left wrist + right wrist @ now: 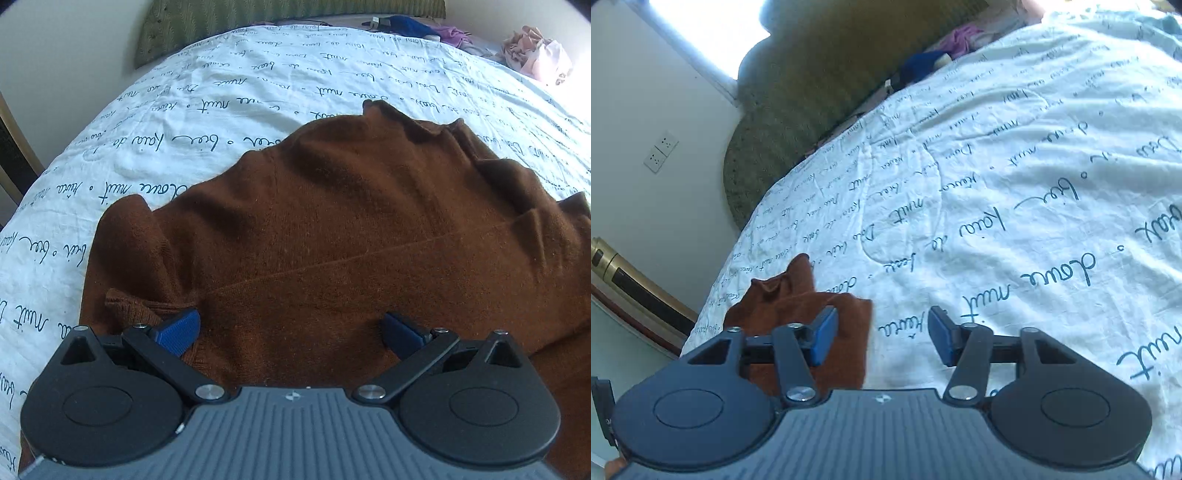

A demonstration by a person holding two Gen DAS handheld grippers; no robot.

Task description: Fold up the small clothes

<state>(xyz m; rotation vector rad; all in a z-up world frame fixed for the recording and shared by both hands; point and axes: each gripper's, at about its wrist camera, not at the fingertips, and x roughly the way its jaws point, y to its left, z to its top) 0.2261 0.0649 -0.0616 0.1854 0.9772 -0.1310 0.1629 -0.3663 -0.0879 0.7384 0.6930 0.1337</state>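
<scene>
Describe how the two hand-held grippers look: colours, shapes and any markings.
Both look the same. The left hand-held gripper and the right hand-held gripper each have a grey ribbed body with a small white mark at its front edge, two round black discs at the sides, black link bars with silver rivets, and two blue textured pads. No cables or sleeves show.

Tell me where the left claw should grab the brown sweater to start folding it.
Probably the ribbed cuff of the brown sweater, by the open left claw. It lies bunched and raised off the bedspread, so come from above with one finger each side.
</scene>
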